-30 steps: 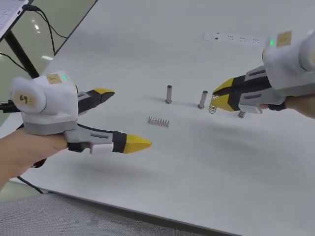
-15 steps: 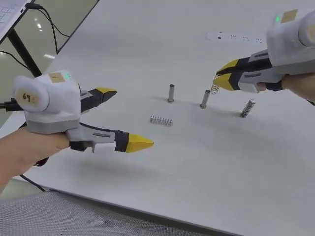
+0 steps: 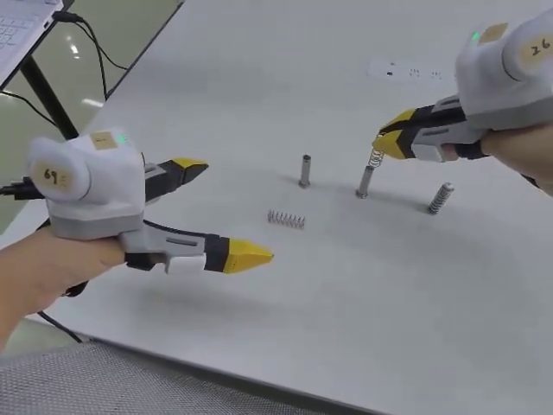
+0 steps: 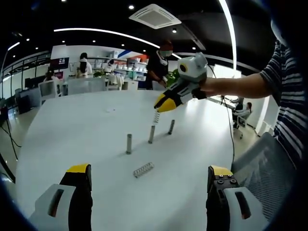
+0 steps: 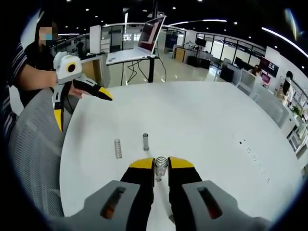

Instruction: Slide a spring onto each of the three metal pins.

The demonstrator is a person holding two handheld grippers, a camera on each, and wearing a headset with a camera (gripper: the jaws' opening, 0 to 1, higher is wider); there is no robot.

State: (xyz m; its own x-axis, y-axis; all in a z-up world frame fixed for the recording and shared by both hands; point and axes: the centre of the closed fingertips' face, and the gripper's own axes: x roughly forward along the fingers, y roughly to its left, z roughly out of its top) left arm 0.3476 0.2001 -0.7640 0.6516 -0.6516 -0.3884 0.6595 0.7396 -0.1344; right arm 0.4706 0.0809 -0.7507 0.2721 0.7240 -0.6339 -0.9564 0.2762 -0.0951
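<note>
Spring [image 3: 376, 157] pinched in right claw [image 3: 382, 144] over the middle pin [image 3: 365, 181], left claw [image 3: 235, 209] agape

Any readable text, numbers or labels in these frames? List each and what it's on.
"69": handwritten on the round rear end of the left gripper.
"26": handwritten on the round rear end of the right gripper.
Tan sticker on top of the left gripper: nothing legible.
Power strip markings: too small to read.
Wall sign in the right gripper view: blurred.
</note>
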